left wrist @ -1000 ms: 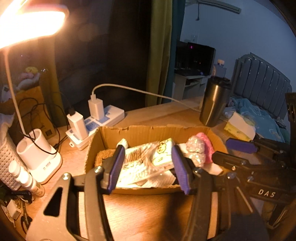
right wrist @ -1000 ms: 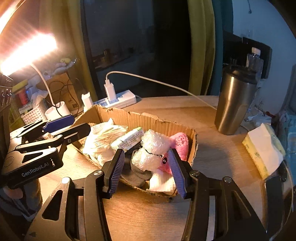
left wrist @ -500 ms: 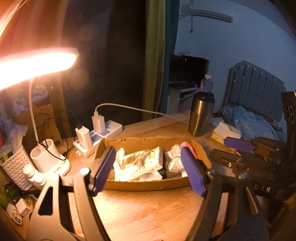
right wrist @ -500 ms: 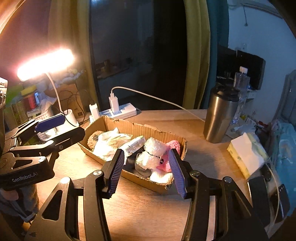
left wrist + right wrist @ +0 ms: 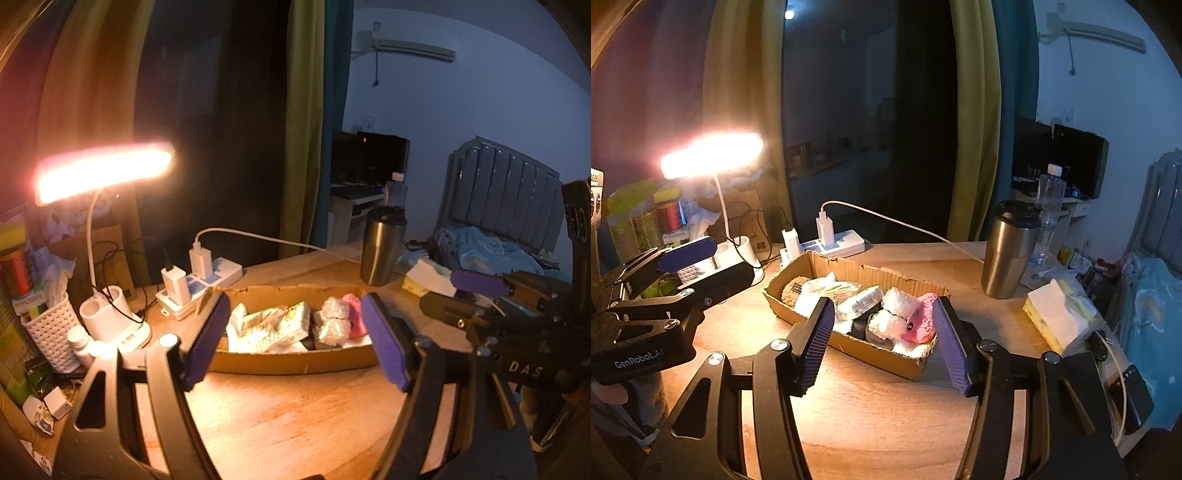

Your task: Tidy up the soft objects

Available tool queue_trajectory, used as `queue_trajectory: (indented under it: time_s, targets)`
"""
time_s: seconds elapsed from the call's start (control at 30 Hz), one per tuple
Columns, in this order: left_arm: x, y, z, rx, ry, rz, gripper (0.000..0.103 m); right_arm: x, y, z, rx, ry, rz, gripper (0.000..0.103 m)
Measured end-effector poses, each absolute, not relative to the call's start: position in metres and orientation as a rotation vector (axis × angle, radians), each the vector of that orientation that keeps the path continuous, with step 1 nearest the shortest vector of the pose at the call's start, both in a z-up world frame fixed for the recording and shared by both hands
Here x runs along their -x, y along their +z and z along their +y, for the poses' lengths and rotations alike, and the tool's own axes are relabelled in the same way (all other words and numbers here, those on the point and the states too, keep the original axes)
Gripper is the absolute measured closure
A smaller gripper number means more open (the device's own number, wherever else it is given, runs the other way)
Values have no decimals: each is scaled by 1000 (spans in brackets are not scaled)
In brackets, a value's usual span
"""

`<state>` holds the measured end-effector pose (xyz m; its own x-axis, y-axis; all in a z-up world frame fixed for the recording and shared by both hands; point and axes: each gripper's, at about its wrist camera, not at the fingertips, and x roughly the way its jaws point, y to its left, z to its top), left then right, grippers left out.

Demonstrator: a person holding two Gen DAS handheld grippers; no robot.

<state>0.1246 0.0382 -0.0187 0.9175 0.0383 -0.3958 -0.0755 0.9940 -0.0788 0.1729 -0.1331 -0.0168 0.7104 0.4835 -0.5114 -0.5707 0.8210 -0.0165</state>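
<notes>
**Both grippers spread wide above the desk, cardboard box of soft items ahead**

1. Left gripper (image 5: pixel 301 339): the jaws stand wide apart and carry nothing. It hangs above the wooden desk (image 5: pixel 295 413), on the near side of the box.

2. Right gripper (image 5: pixel 884 345): the jaws stand wide apart and carry nothing. It hangs above the desk at the near right end of the box. Neither gripper touches the box.

3. Cardboard box (image 5: pixel 875 356): a shallow open tray that rests on the desk. All soft items lie inside it.
   - Pink plush toy (image 5: pixel 923 323): right end of the box.
   - Bubble wrap bundle (image 5: pixel 899 308): touching the left side of the plush toy.
   - White packets (image 5: pixel 275 326): piled in the middle of the box.
   - Brown fuzzy item (image 5: pixel 792 290): far left end; its type cannot be determined.

4. Surroundings:
   - Steel tumbler (image 5: pixel 1010 249): upright on the desk, behind and right of the box.
   - Tissue pack (image 5: pixel 1058 319): right of the box, apart from it.
   - Power strip (image 5: pixel 831 245): behind the box, chargers plugged in.
   - Desk lamp (image 5: pixel 713 155): lit, at the left.
</notes>
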Motion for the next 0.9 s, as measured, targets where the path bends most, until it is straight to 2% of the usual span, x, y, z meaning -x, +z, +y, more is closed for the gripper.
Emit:
queue_trajectory:
  time_s: [0.43,0.5,0.53,0.57,0.73,0.8,0.9]
  targets:
    - [-74,-4,21,105,51,357,27,-121,4,-151,185,577,445,44]
    - [-66,-3,20,110,53,355,21,-113,5,-153,183,576,439,44]
    - [-62,-2,19,112,53,352,11,-110,5,-154,181,576,436,44]
    - [-55,-1,18,116,50,342,8,-106,6,-156,178,575,432,44]
    - [-31,8,15,118,63,304,7,-82,10,-166,167,558,400,43]
    - [-22,11,14,110,72,293,6,-75,12,-169,167,551,389,36]
    - [-12,15,14,109,77,281,5,-66,16,-174,165,541,375,34]
